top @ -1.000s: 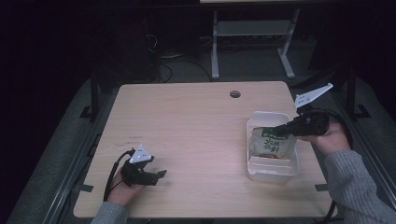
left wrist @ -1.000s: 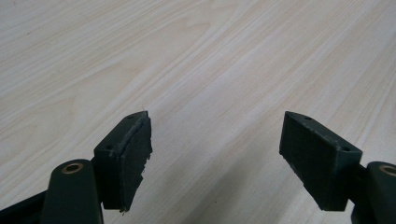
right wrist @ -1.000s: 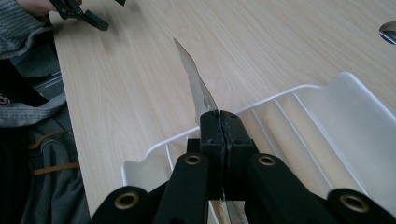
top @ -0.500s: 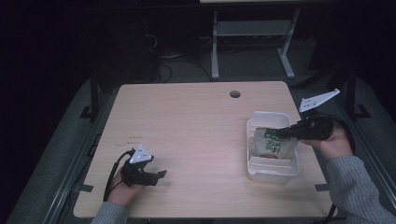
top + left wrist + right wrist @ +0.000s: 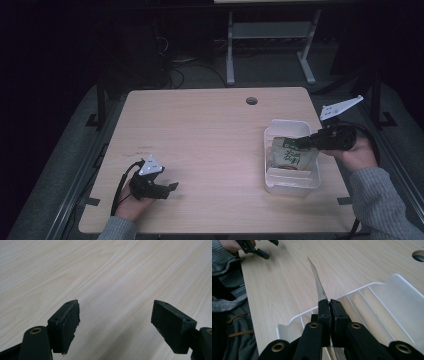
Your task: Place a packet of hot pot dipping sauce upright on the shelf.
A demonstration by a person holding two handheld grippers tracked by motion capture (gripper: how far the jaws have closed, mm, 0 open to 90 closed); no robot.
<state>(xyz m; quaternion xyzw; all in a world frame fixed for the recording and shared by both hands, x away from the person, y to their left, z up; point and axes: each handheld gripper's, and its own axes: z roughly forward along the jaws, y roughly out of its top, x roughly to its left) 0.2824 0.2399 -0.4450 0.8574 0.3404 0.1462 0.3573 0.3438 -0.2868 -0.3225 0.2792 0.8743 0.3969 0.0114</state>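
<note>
A green-and-tan snack packet [image 5: 290, 156] stands tilted in a white plastic bin [image 5: 292, 186] at the table's right side. My right gripper [image 5: 301, 143] reaches in from the right and is shut on the packet's upper edge. In the right gripper view the thin edge of the packet [image 5: 318, 282] rises from between the pinched jaws of the right gripper [image 5: 329, 301], over the ribbed bin [image 5: 397, 297]. Those jaws have just been easing apart slightly, with the packet still between them. My left gripper [image 5: 170, 187] rests near the table's front left, open, and nothing lies between the jaws of the left gripper [image 5: 115, 315].
The light wooden table [image 5: 200, 130] has a round cable hole [image 5: 251, 100] near its far edge. A metal stand [image 5: 270, 45] rises on the dark floor behind it. The other hand's gripper [image 5: 259, 251] shows far off in the right gripper view.
The right hand has drifted a little to the right while still gripping the packet's edge, and the packet stays in the bin. The left gripper has kept still.
</note>
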